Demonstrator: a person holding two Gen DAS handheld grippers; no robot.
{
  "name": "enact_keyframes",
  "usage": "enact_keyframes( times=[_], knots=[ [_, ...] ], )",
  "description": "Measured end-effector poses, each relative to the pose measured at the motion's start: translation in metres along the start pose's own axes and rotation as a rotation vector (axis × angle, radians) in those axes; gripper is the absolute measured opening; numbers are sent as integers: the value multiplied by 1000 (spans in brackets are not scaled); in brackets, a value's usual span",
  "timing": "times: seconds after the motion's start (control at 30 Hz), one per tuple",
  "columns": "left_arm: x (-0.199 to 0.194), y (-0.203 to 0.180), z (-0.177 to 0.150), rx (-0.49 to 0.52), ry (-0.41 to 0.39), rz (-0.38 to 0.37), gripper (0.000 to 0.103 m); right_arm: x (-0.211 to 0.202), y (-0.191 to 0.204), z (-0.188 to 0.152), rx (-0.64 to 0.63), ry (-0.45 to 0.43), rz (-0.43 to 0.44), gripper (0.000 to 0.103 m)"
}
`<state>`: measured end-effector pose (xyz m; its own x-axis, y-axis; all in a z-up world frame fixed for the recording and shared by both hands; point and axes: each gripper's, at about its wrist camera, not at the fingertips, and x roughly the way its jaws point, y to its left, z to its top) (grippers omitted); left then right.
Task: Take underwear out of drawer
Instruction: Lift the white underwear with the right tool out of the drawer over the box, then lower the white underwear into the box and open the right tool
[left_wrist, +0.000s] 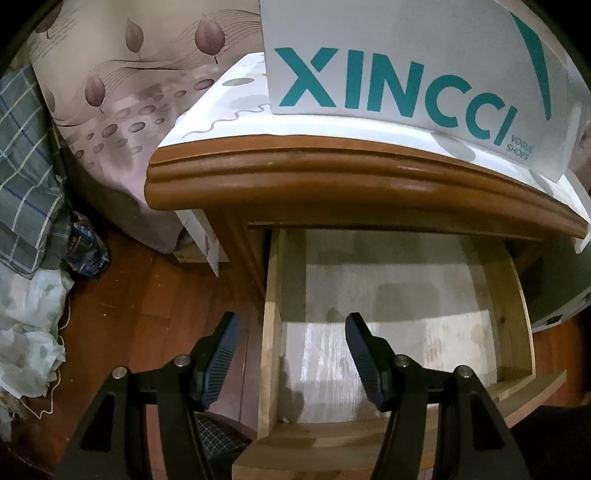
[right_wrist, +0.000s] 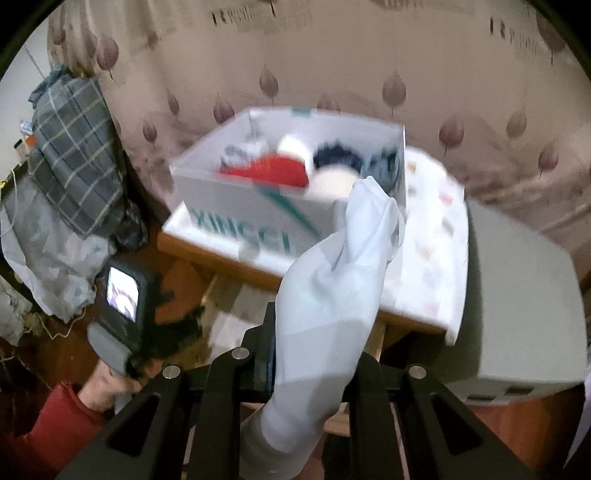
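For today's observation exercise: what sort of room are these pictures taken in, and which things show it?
Probably a bedroom. A wooden nightstand with its drawer pulled out stands beside what looks like a bed in a leaf-print cover, and checked bedding is heaped nearby.

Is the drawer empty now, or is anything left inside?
Empty, as far as shown. The left wrist view shows only the bare liner of the open drawer; the right gripper is shut on the pale underwear.

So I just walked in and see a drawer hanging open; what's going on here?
A person holds a gripper in each hand at a wooden nightstand. The right gripper is shut on a pale piece of underwear, held above the open drawer, which now looks empty. The left gripper hangs open over the drawer, holding nothing.
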<state>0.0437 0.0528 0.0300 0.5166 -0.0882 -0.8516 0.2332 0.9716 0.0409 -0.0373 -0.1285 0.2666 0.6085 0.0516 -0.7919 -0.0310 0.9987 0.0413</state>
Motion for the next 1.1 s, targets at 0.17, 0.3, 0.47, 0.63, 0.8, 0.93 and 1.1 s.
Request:
enact_keyframes(
  times=[0.17,0.3,0.47,0.63,0.8,0.93,1.1],
  knots=[
    [-1,2,1,-14,-6,3,61,-22,2,44,-32,-80,-30,14],
    [-4,6,1,-28,-12,8,61,-22,-2,80,-39,-117,-57,14],
    [-9,11,1,-49,-33,22,61,-7,-11,112,-35,-126,-80,14],
    [-9,16,2,-70,-32,28,61,21,-14,140,-32,-126,-93,14],
    [-10,18,3,-74,-33,31,61,60,-9,158,-37,-81,-76,14],
    [-9,20,3,-85,-28,30,61,95,-7,164,-13,-28,-28,14],
    [-10,22,4,-96,-27,25,61,126,-11,162,27,6,-1,14]
  ],
)
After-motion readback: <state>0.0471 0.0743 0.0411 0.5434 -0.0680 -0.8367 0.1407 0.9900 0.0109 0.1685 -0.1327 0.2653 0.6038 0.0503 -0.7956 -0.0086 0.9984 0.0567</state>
